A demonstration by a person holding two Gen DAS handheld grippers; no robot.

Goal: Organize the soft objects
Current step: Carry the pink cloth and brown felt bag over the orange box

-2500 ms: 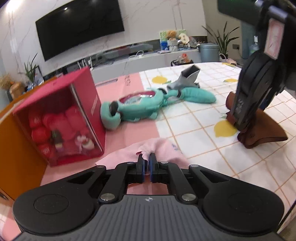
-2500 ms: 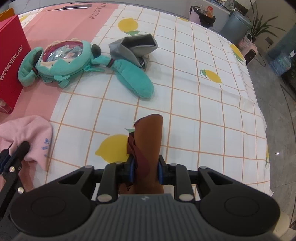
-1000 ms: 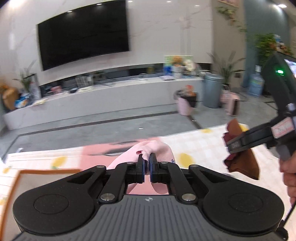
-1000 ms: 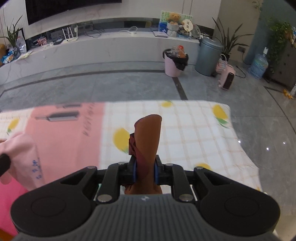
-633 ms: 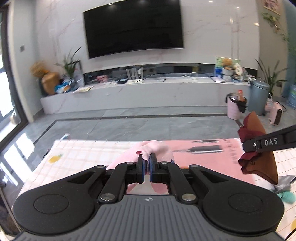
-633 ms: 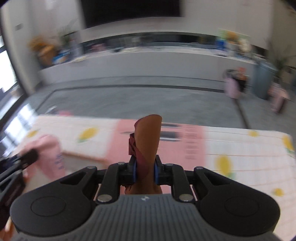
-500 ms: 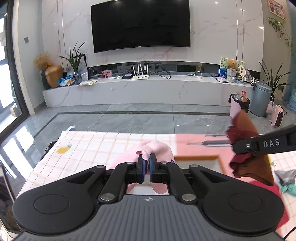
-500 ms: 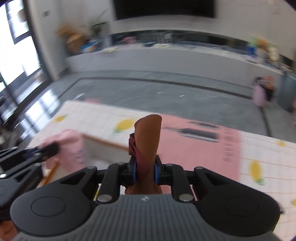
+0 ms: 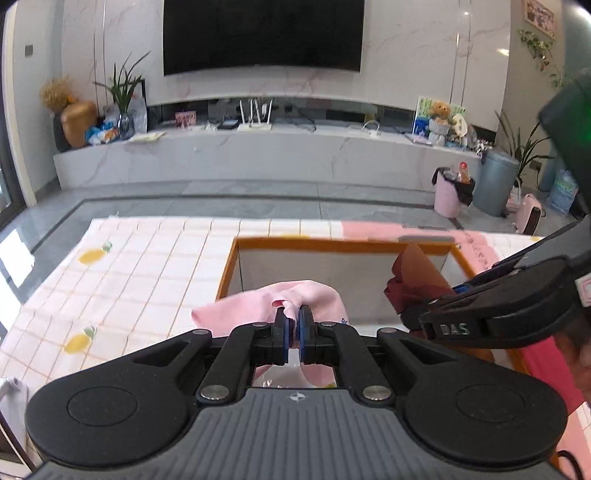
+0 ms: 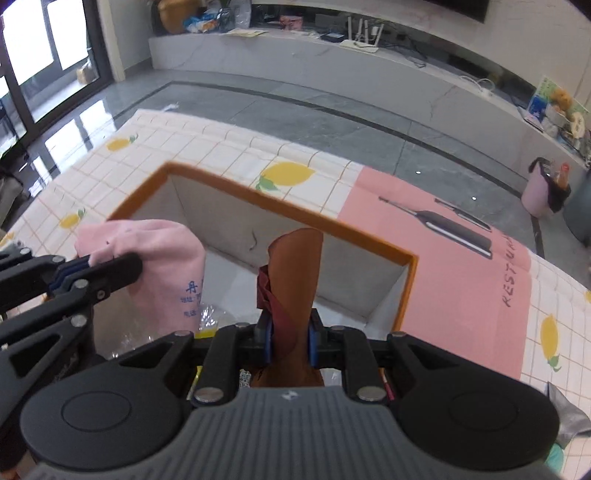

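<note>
Left gripper (image 9: 294, 325) angles downward, its blue-padded jaws pinched nearly together on a fold of pink cloth (image 9: 266, 301). Right gripper (image 10: 289, 334) tips down more steeply, jaws clamped on a brown cloth (image 10: 293, 280) that stands up between them. The two grippers hang side by side, close together, the right one reaching in beside the left.

Ahead of me at twelve o'clock a black television (image 9: 263, 35) hangs on the marble wall (image 9: 406, 48) above a long white console (image 9: 240, 155); grey floor tiles (image 9: 221, 195) gleam below.
</note>
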